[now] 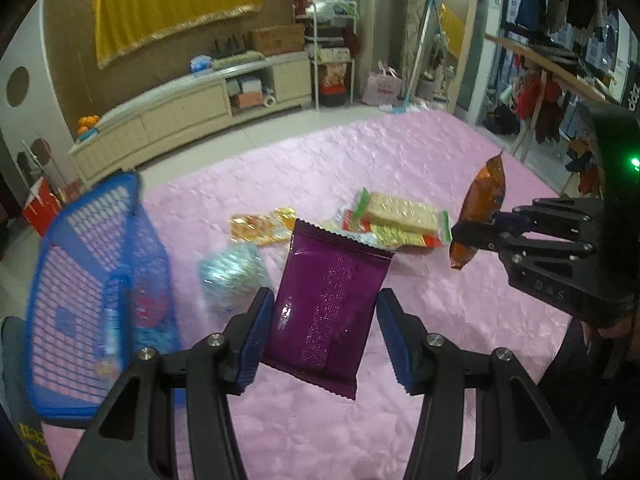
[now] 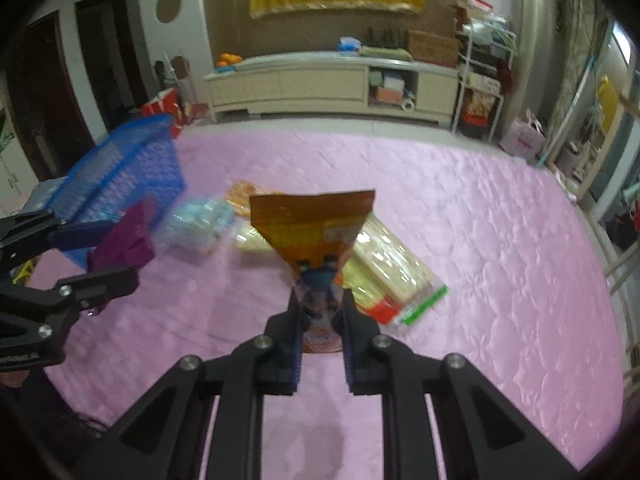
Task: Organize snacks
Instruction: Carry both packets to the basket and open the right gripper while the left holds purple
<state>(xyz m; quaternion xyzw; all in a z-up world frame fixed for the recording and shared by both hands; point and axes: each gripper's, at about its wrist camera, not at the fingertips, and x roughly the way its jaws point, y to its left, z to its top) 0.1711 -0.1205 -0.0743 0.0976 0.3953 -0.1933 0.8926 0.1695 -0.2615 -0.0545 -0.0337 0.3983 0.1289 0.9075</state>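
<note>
Snacks are partly sorted, by the look of it: the blue basket (image 1: 96,296) at the left of the left wrist view shows a few blurred wrappers through its mesh, while four packs lie on the pink quilted bed cover (image 1: 420,160). Those are a clear blue-tinted pack (image 1: 232,276) just right of the basket, a yellow-orange packet (image 1: 262,226) beyond it, and two cracker packs (image 1: 400,218) stacked at the centre. Lower centre, the left tongs (image 1: 324,334) stand about half open with a purple packet (image 1: 328,304) between the blue pads, pinched by its edges and hanging clear of the cover. At the right edge the right tongs (image 1: 474,236) pinch an orange packet (image 1: 482,208), also off the bed.

Seen from the right wrist, the right tongs (image 2: 322,312) are nearly closed on the orange packet's (image 2: 316,224) lower part, its top fanning upward at frame centre, the cracker packs (image 2: 384,268) lying beneath and to the right. The left tongs (image 2: 108,252) enter from the left edge carrying the purple packet (image 2: 128,236), just in front of the basket (image 2: 120,168) in the upper left.

Two packets are in hand and need dropping into the basket; the four on the cover remain after that.
</note>
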